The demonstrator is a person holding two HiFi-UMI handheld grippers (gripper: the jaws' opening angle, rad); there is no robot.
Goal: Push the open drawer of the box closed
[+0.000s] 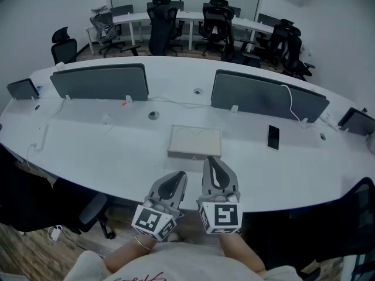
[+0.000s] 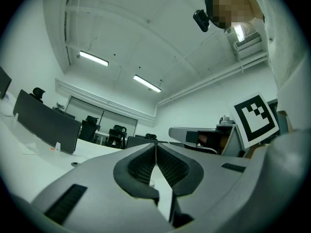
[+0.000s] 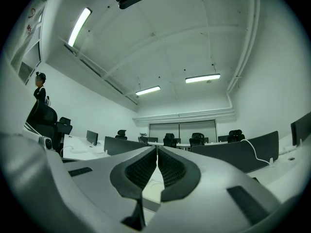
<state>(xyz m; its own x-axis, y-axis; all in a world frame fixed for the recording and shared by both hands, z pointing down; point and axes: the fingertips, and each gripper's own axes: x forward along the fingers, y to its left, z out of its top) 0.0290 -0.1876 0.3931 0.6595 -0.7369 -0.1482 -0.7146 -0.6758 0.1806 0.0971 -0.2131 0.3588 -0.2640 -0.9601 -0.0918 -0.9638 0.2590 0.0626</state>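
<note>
Table (image 1: 88,145), long, white and curved, fills the head view. At far left a grey divider (image 1: 99,82) stands upright along the table's middle. Coming in toward the centre, the left gripper (image 1: 179,178) hangs over the near edge, nose aimed up-table, and its own view shows the jaws pressed flat together with nothing between them (image 2: 156,145). That same view catches the marker cube (image 2: 256,119) of the other gripper off to the right.

Dead centre now: the box (image 1: 194,139), flat and pale, lies on the table between the dividers and the near edge, front face turned toward the person. How far its drawer stands out cannot be told from up here.

Right beside it, the right gripper (image 1: 210,160) reaches further forward than the left. Its tip sits at the box's front right corner, touching or just short, hard to call. Its jaws are closed tight on each other too, empty (image 3: 157,150).

Further right a dark phone (image 1: 273,136) lies flat, well apart from the box, and behind it a second divider (image 1: 258,95) carries a white cable (image 1: 290,101) draped over its top.
</note>
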